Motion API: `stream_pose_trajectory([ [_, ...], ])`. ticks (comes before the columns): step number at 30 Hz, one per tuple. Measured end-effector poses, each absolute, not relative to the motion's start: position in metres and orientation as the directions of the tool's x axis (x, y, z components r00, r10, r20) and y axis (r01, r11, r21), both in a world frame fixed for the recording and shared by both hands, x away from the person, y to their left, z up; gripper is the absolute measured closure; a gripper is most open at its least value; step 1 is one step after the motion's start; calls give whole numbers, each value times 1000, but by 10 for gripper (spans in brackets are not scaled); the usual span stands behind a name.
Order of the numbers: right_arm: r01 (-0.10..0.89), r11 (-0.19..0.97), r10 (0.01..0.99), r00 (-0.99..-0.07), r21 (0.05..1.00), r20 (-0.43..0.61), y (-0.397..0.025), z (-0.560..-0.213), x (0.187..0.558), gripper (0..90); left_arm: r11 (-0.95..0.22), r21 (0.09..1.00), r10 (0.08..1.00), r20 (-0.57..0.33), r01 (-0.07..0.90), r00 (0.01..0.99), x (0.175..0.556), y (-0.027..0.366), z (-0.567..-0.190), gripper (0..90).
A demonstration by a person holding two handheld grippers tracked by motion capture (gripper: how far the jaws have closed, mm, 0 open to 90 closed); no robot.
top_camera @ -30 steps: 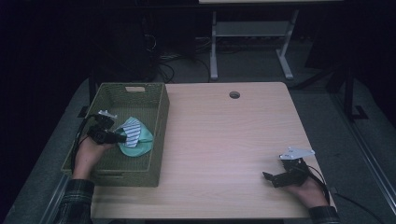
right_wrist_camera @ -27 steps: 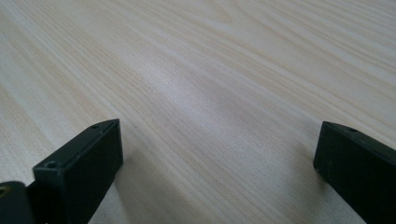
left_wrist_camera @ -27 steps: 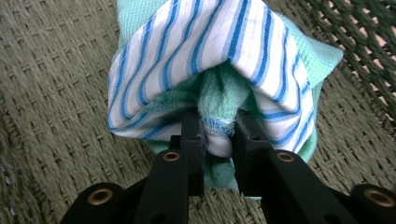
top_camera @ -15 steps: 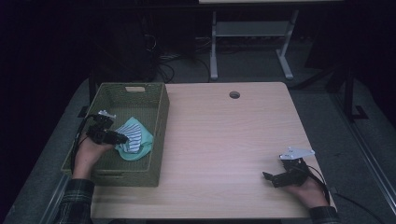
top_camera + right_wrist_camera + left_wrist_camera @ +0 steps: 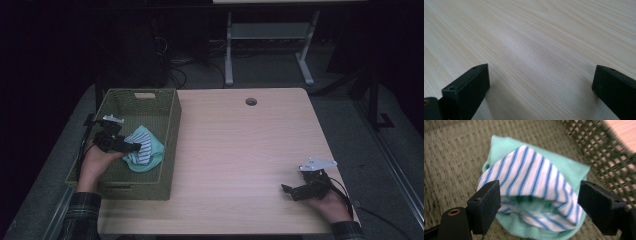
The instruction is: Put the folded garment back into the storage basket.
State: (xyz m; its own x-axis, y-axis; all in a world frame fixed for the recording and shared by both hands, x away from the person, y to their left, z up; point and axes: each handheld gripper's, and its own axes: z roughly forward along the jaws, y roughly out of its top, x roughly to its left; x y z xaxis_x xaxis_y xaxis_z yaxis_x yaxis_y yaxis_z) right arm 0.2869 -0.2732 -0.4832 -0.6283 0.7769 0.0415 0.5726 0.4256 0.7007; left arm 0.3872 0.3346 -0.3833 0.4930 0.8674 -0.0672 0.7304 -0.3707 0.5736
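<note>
- Overhead, a green woven basket (image 5: 165,107) is seen standing on the left part of the light wooden counter (image 5: 240,150).
- Inside the basket, toward its right wall, a bundled cloth (image 5: 145,152) is found, mint green with a white and blue striped part.
- The left claw (image 5: 131,147) is held low inside the basket by the person's left hand (image 5: 97,160), its tips at the left edge of the cloth.
- From the left gripper view, its jaws are shown spread wide, one on each side of the cloth (image 5: 534,195), released and not pressing it; the striped fold lies between them, over the basket floor (image 5: 451,162).
- The right claw (image 5: 290,190) is rested on the bare counter near the front right corner, well apart from the basket.
- From the right gripper view, its jaws are seen parted wide over plain wood (image 5: 536,42), nothing gripped.
- A round hole (image 5: 251,101) is set in the counter near its far edge.
</note>
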Motion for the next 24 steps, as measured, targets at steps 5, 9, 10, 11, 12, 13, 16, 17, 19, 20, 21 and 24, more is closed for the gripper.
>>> stream_pose_trajectory([
  [5, 571, 426, 776, -629, 701, 40, -273, -483, 287, 10, -368, 604, 856, -78, 707, 512, 383, 320, -370, 177],
  [9, 576, 421, 780, -624, 701, 45, -273, -483, 286, 11, -369, 633, 841, -83, 680, 534, 379, 307, -359, 177],
  [10, 576, 421, 780, -624, 701, 45, -273, -483, 286, 11, -373, 640, 836, -82, 672, 542, 378, 304, -356, 177],
  [11, 576, 421, 780, -625, 701, 45, -273, -483, 286, 10, -367, 652, 831, -90, 663, 548, 376, 299, -353, 177],
  [12, 577, 420, 781, -623, 701, 45, -273, -483, 286, 11, -372, 653, 828, -88, 659, 554, 376, 298, -351, 177],
  [13, 577, 420, 781, -623, 701, 44, -273, -483, 286, 10, -371, 665, 821, -92, 648, 564, 374, 294, -349, 177],
  [16, 577, 420, 781, -623, 701, 45, -273, -483, 286, 10, -379, 678, 803, -97, 629, 589, 372, 283, -343, 178],
  [17, 576, 421, 781, -623, 701, 44, -273, -483, 286, 10, -379, 682, 799, -99, 625, 593, 370, 279, -342, 178],
  [19, 575, 421, 780, -624, 701, 43, -273, -483, 286, 11, -380, 688, 787, -110, 618, 607, 368, 271, -339, 178],
  [20, 574, 422, 780, -624, 702, 42, -273, -483, 286, 11, -384, 691, 780, -112, 612, 616, 367, 268, -337, 178],
  [21, 576, 420, 780, -624, 701, 45, -273, -483, 286, 11, -386, 695, 773, -114, 606, 624, 366, 264, -336, 178],
  [24, 575, 421, 779, -625, 701, 44, -273, -483, 286, 11, -387, 706, 758, -123, 593, 640, 364, 254, -332, 178],
])
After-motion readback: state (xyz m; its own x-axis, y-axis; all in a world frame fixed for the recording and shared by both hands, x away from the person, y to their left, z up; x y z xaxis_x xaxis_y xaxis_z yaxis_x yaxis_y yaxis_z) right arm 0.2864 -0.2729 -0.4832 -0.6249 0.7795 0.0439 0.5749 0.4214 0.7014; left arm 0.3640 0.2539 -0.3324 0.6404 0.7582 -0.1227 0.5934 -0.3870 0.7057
